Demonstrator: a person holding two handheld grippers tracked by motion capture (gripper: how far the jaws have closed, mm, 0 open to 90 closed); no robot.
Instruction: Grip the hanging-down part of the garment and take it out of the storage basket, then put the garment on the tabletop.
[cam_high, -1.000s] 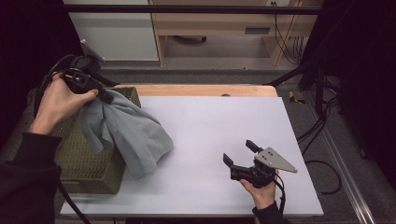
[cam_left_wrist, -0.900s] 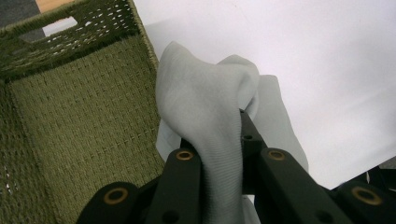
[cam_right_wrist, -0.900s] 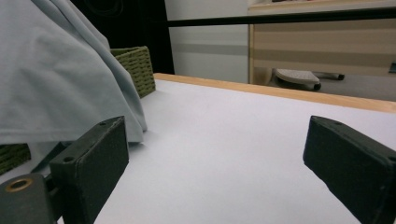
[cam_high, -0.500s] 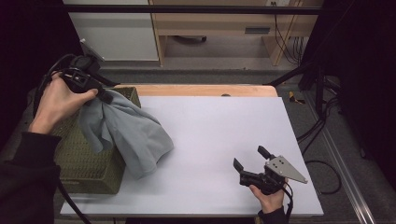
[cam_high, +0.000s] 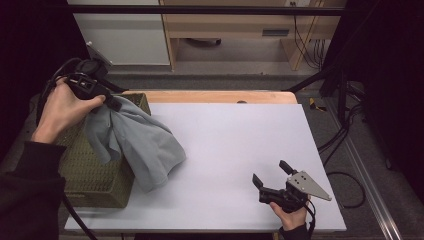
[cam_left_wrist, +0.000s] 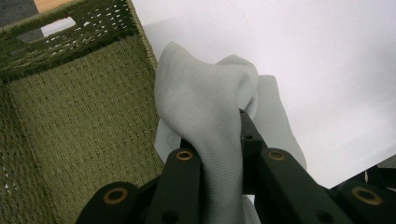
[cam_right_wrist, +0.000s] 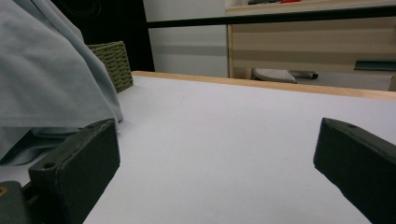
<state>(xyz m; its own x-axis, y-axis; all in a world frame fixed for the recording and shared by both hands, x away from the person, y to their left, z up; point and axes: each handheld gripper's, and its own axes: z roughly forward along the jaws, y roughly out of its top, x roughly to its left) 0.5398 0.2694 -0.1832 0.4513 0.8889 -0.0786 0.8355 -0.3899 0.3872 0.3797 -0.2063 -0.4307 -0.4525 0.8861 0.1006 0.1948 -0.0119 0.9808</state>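
A pale grey cloth (cam_high: 140, 145) hangs from my left gripper (cam_high: 112, 102), which is shut on its upper fold above the far right corner of a green woven basket (cam_high: 90, 175). The cloth drapes over the basket's right rim onto the white table (cam_high: 240, 130). In the left gripper view the cloth (cam_left_wrist: 205, 107) bunches between the jaws of the left gripper (cam_left_wrist: 217, 140), over the basket (cam_left_wrist: 70, 116). My right gripper (cam_high: 270, 171) sits low near the table's front right. Its jaws have just been opening and nothing is between them. The right gripper view shows the gripper (cam_right_wrist: 217, 149) wide open, with the cloth (cam_right_wrist: 46, 70) at the far left.
The basket stands at the table's left edge, and its corner (cam_right_wrist: 112, 58) shows beyond the cloth. A wooden strip (cam_high: 215, 96) runs along the table's far edge. White and wooden cabinets (cam_high: 125, 35) stand behind. Cables (cam_high: 345, 135) lie on the floor to the right.
My right gripper has moved toward the front right of the table and lower, and its jaws have spread a little wider. The left gripper and the cloth have kept still.
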